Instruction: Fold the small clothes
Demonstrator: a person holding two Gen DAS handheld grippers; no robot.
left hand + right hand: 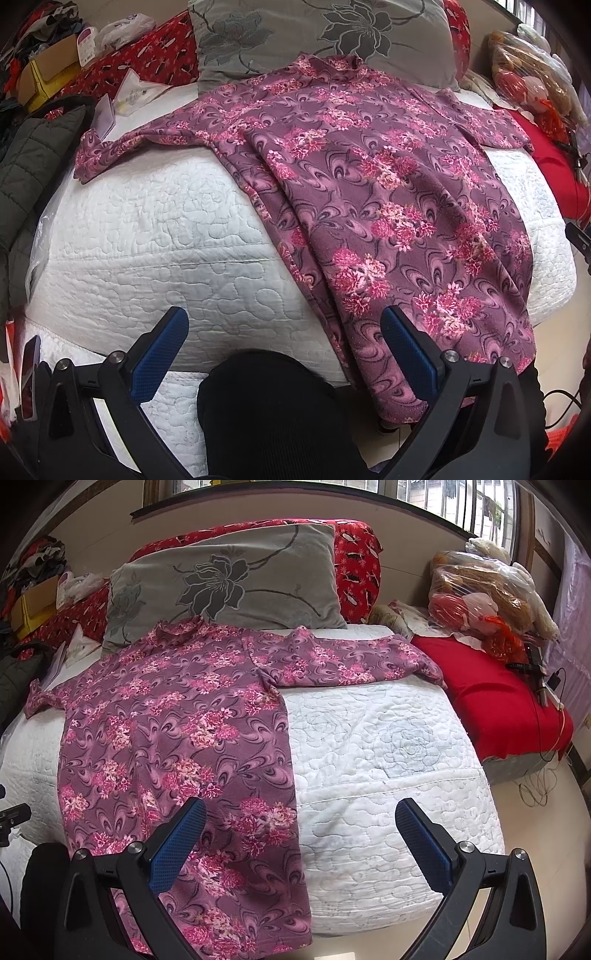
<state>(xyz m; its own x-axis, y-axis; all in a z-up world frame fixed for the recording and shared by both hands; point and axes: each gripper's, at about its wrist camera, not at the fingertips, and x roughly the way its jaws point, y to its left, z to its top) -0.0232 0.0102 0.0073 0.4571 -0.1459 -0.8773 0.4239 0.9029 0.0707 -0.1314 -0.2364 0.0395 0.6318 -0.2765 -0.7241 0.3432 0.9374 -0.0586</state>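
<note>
The flowered shirt (pixel 177 738) lies spread on the white quilt (pixel 388 757), seemingly creased lengthwise, with left gripper (pixel 284 332) and right gripper (pixel 301 823) both gaping wide, holding nothing.

purple floral top (pixel 177 738) lies flat on the bed, sleeves spread, hem overhanging.

Quilted bed (pixel 388 757) under barred window (pixel 424 494)

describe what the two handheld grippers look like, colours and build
Both look alike. The left gripper and right gripper each have two black plastic arms with triangular cut-outs, silver round pivot bolts at the joints, and flat blue finger pads with a fine diamond-grid texture. No cables, markings or sleeves show on them.
</note>
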